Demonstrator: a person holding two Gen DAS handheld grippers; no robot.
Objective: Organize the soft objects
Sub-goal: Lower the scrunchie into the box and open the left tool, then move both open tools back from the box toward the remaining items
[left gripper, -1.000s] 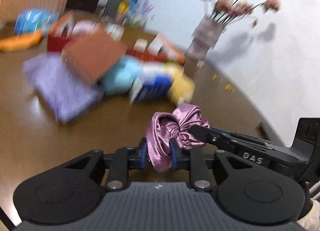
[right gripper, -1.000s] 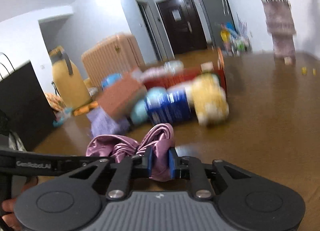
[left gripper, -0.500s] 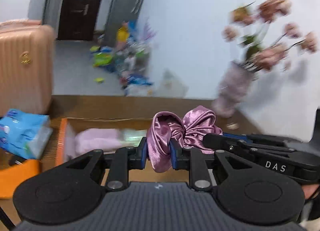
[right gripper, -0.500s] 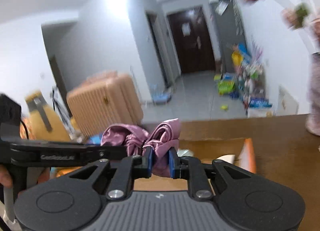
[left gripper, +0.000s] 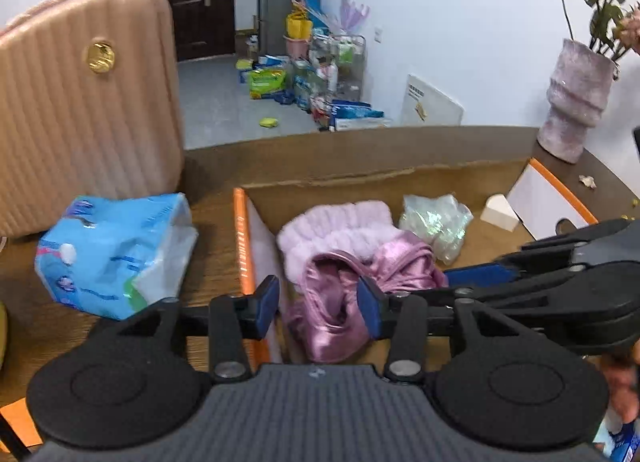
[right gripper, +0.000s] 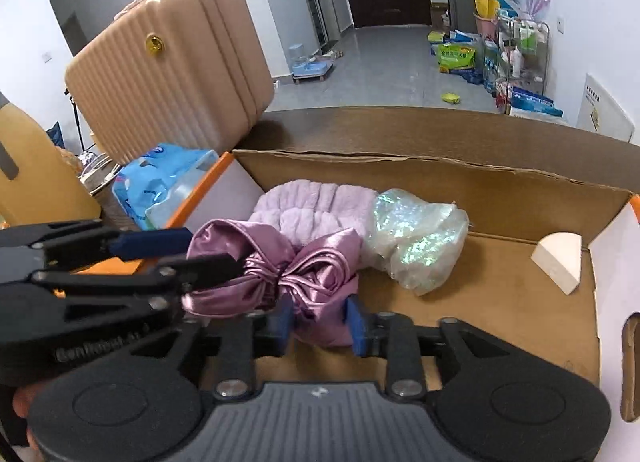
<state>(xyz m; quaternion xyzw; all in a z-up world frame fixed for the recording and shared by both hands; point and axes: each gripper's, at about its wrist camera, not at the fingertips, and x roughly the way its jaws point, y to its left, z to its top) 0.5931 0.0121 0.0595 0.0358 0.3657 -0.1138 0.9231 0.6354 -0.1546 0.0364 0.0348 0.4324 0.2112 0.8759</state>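
Two grippers meet over the box (right gripper: pixel 440 165), and the scrunchie (right gripper: pixel 304 282) lies stretched between them, resting down among the things already inside. The left gripper (left gripper: pixel 318 304) has just been opening: its blue pads stand clear of the satin on either side, with one end of the scrunchie loose between them. The right gripper (right gripper: pixel 318 320) has also just been opening; its pads flank the other end closely, and I cannot tell whether they touch the cloth, though they do not appear to squeeze it.

Three soft things are in the box besides: a fluffy headband (right gripper: pixel 320 205) just behind the scrunchie and touching it, a shiny bag (right gripper: pixel 420 238) beside that, and a pale wedge (right gripper: pixel 558 258) apart at the far right side. So the scrunchie looks as good as delivered (what remains for it is only to draw both grippers away). A blue pack (left gripper: pixel 112 250) sits on the table (left gripper: pixel 208 254) outside the box, near a suitcase (left gripper: pixel 80 101); if it counts as soft, it is left to do.

The scrunchie's long axis runs from one gripper to the other, roughly along the length of the box, cinched at the middle with a puffed lobe toward each side.
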